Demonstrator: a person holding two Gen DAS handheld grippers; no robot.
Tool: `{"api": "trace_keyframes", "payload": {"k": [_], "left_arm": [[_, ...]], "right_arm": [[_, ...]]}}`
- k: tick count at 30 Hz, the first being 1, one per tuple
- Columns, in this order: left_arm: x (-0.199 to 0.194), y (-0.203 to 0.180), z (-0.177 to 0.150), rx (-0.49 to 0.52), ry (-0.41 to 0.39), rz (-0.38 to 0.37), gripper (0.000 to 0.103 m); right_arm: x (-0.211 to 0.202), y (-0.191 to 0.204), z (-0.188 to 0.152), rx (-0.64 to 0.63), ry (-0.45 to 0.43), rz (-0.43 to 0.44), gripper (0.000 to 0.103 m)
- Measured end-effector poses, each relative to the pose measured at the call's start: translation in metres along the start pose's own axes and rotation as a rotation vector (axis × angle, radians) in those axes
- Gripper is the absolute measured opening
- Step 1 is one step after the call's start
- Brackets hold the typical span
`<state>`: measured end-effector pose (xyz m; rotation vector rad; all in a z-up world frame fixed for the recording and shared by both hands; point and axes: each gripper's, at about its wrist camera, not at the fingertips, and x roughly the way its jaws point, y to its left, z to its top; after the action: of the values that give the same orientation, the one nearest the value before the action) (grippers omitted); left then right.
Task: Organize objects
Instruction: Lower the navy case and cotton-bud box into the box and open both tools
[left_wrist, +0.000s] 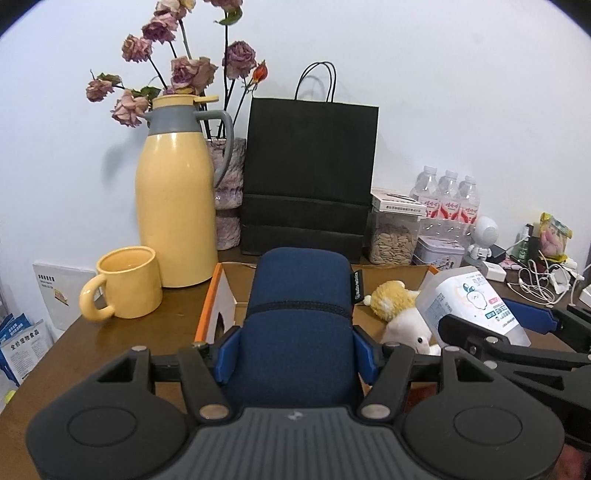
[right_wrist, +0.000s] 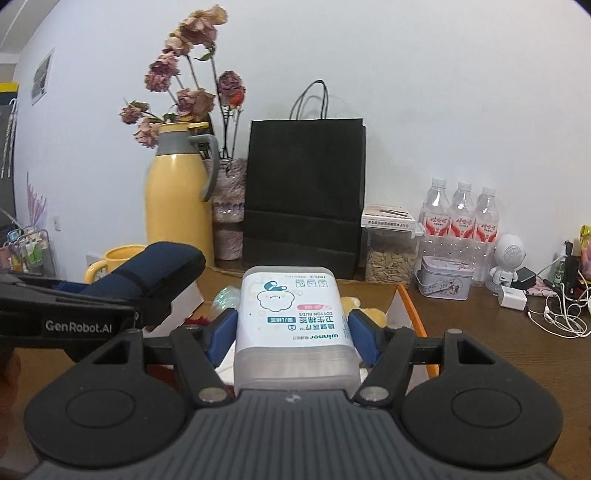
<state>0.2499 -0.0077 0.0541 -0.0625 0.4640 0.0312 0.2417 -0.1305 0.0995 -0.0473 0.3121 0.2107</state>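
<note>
My left gripper (left_wrist: 295, 354) is shut on a dark blue fabric case (left_wrist: 299, 317), its blue pads pressed on both sides; the case (right_wrist: 155, 273) also shows at the left of the right wrist view. My right gripper (right_wrist: 293, 332) is shut on a translucent box of cotton buds (right_wrist: 291, 314) with a cartoon label, which shows again as the cotton bud box (left_wrist: 476, 302) at the right of the left wrist view. Both held things hang above an open cardboard box (left_wrist: 218, 291) with orange edges, where a yellow and white plush toy (left_wrist: 399, 314) lies.
On the brown table stand a yellow thermos jug (left_wrist: 173, 206), a yellow mug (left_wrist: 125, 284), a vase of dried roses (left_wrist: 229, 192) and a black paper bag (left_wrist: 310, 177) by the wall. To the right are a seed jar (right_wrist: 389, 254), water bottles (right_wrist: 461, 218), a tin (right_wrist: 445, 280), a small white robot figure (right_wrist: 508, 262) and tangled cables (right_wrist: 557, 310).
</note>
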Motion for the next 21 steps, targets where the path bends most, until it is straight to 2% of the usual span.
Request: {"api": "trace_keyframes", "payload": {"k": [12,17,18,19,21], "left_arm": [[0.069,-0.003,0.012,-0.014,0.028,0.045,0.061],[0.079,-0.006,0.009,0.001,0.021,0.035,0.064],[0.080,-0.005,0.009,-0.002,0.021,0.037,0.066],[0.079,-0.004,0.008,-0.005,0.011,0.043,0.069],[0.075,-0.001,0.008,-0.016,-0.013,0.072,0.100]], "right_arm": [[0.056,-0.023,-0.003,0.045,0.047,-0.018,0.067],[0.064,-0.027,-0.007,0.049,0.060,-0.026,0.068],[0.065,-0.028,-0.008,0.050,0.071,-0.031,0.070],[0.066,-0.028,-0.009,0.050,0.081,-0.035,0.084],[0.066,-0.029,-0.010,0.052,0.088,-0.053,0.103]]}}
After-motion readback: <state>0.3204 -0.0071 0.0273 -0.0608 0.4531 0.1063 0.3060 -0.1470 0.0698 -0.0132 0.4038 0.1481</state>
